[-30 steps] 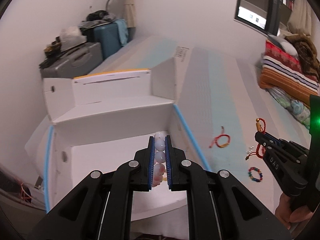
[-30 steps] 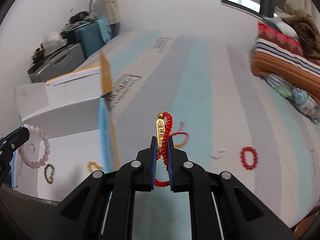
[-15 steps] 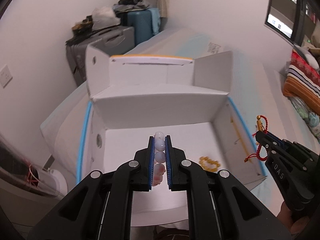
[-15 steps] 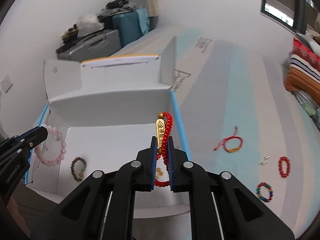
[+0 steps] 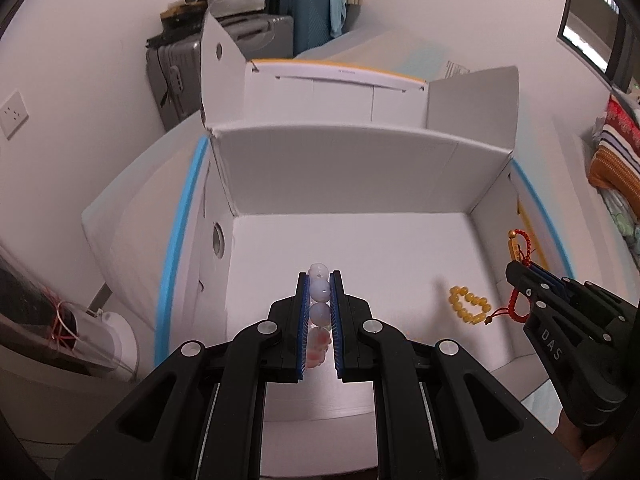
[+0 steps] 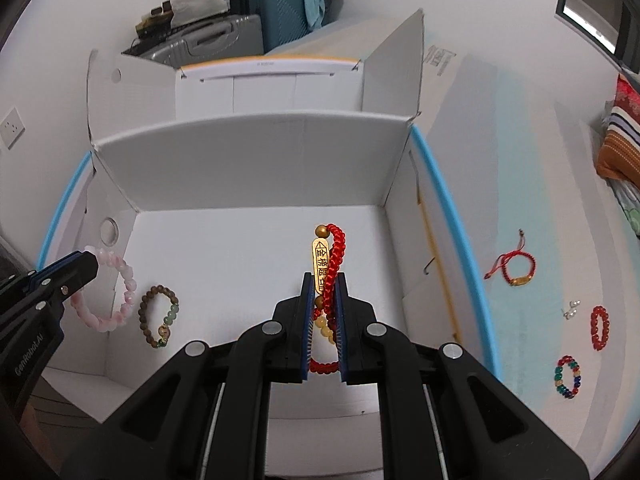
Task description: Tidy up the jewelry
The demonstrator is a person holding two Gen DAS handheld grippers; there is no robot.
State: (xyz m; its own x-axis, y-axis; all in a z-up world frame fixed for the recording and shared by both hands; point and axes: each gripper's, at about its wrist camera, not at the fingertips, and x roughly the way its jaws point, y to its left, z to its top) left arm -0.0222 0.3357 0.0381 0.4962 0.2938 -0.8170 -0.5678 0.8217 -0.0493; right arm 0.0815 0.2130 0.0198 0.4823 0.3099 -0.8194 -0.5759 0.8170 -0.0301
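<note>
An open white cardboard box [image 5: 340, 168] [image 6: 256, 152] lies below both grippers. My left gripper [image 5: 319, 280] [image 6: 90, 262] is shut on a pink bead bracelet [image 5: 320, 292] [image 6: 120, 280], which hangs over the box's left side. My right gripper [image 6: 324, 280] [image 5: 516, 270] is shut on a red cord bracelet with a gold plate [image 6: 326, 264] [image 5: 520, 248], held over the box's right half. On the box floor lie a yellow bead bracelet [image 5: 470, 304] and a brown and green bead bracelet [image 6: 158, 316].
On the striped mattress right of the box lie a red cord bracelet [image 6: 516, 270], small pearl earrings [image 6: 571, 309], a red bead bracelet [image 6: 600, 328] and a multicoloured bead bracelet [image 6: 567, 376]. Suitcases [image 5: 256, 40] stand against the far wall. Folded blankets [image 5: 616, 152] sit at right.
Both grippers have swung left from over the mattress to above the box and dropped lower, each still holding its bracelet. The box floor and the bracelets on it have come into view.
</note>
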